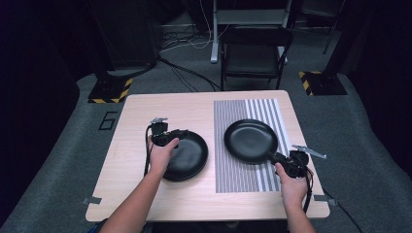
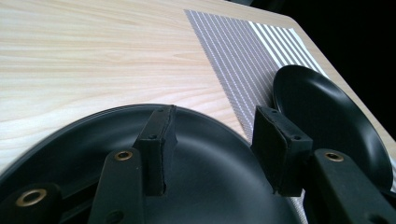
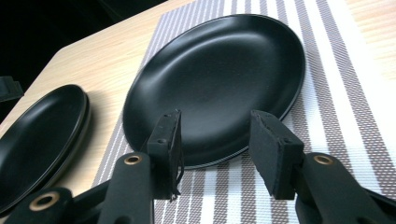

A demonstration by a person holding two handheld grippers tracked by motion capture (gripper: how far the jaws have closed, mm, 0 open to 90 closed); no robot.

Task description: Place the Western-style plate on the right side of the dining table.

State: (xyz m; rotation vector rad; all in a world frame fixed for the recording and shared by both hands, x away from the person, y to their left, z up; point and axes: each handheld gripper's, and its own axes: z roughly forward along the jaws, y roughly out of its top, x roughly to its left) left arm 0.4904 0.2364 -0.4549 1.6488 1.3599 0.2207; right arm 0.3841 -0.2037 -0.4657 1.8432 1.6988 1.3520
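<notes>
On the striped mat (image 1: 245, 172) lies one black plate (image 1: 250, 141), its near rim just ahead of the right gripper (image 3: 215, 140), whose jaws stand apart around nothing. Left of the mat, a second plate (image 1: 187, 155) rests on bare table (image 1: 131, 145); the left gripper (image 2: 215, 144) hangs over its rim, jaws parted and empty. Each hand is nearest its own plate.

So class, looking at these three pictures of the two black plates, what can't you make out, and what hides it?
- Left plate, high view: near-left rim hidden under the left hand.
- Same plate, left gripper view: near part cut off by the bottom edge.
- Right plate, right gripper view: near rim hidden behind the right gripper; contact unclear.
</notes>
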